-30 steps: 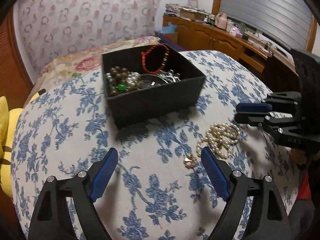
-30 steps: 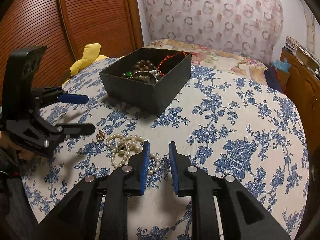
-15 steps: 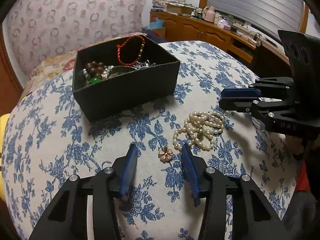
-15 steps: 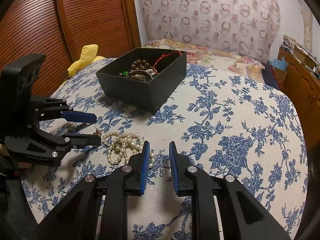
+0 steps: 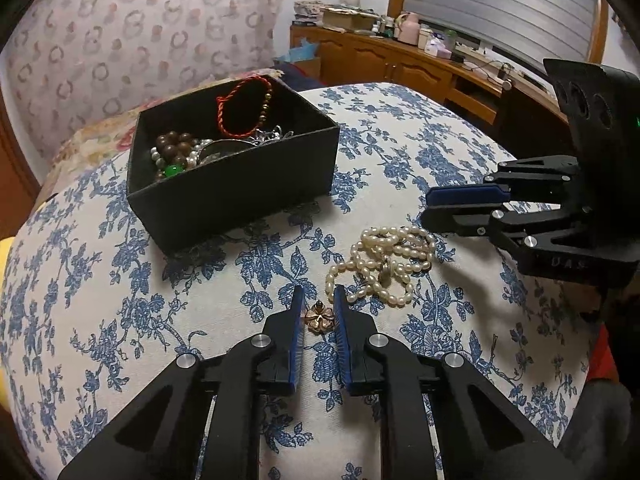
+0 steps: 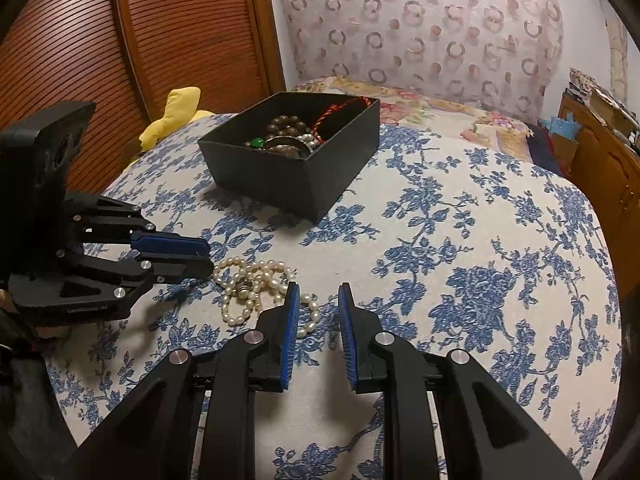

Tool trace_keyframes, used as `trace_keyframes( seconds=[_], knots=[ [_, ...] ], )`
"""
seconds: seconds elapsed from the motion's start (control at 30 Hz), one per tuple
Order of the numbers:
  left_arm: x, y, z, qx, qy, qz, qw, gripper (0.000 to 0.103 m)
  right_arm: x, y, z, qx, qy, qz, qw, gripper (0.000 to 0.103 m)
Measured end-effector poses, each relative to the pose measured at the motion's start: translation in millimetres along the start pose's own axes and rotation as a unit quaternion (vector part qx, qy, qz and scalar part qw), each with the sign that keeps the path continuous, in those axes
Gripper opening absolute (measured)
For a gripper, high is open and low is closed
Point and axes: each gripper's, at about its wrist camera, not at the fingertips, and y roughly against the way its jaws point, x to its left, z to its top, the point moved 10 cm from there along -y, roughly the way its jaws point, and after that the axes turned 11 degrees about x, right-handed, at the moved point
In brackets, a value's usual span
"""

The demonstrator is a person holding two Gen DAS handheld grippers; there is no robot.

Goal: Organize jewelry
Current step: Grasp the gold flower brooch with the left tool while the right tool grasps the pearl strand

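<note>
A small gold flower brooch (image 5: pixel 318 315) lies on the blue-flowered bedspread. My left gripper (image 5: pixel 318 304) has its blue pads closed against both sides of the brooch. A pearl necklace (image 5: pixel 384 264) lies in a heap just right of it, also in the right wrist view (image 6: pixel 256 288). A black box (image 5: pixel 232 184) behind holds brown beads, a green bead and a red cord bracelet; it also shows in the right wrist view (image 6: pixel 296 168). My right gripper (image 6: pixel 319 304) hovers beside the pearls, its jaws a narrow gap apart and empty. It shows from the side in the left wrist view (image 5: pixel 452 208).
The bedspread (image 6: pixel 460 260) curves away on all sides. A yellow soft toy (image 6: pixel 176 112) lies at the bed's far left by a wooden slatted door (image 6: pixel 120 40). A wooden dresser (image 5: pixel 400 64) with clutter stands beyond the bed.
My left gripper moved forward to the flower brooch and narrowed from wide open to closed on it. The right gripper kept its narrow gap and hardly moved.
</note>
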Motion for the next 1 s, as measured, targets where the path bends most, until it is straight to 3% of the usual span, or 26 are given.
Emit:
trace_keyframes(
  seconds=[0.3, 0.5, 0.77, 0.8, 0.9, 1.0],
  knots=[
    [16, 8, -2, -0.009, 0.022, 0.007, 0.9997, 0.012, 16, -9, -2, 0.015, 0.020, 0.005, 1.000, 0.022],
    [25, 15, -3, -0.017, 0.035, 0.010, 0.9992, 0.012, 16, -15, 1, 0.025, 0.038, -0.027, 0.999, 0.022],
    [28, 22, -3, -0.030, 0.043, 0.007, 0.9986, 0.012, 13, -23, 5, 0.031, 0.043, -0.039, 0.998, 0.025],
    [29, 23, -2, -0.031, 0.043, 0.007, 0.9985, 0.012, 14, -23, 6, 0.032, 0.046, -0.041, 0.998, 0.024],
    [32, 27, -1, -0.038, 0.049, 0.009, 0.9981, 0.012, 15, -23, 5, 0.034, 0.047, -0.030, 0.998, 0.007],
    [36, 34, 1, -0.045, 0.053, 0.011, 0.9975, 0.012, 15, -22, 5, 0.031, 0.043, -0.023, 0.998, 0.006]
  ],
)
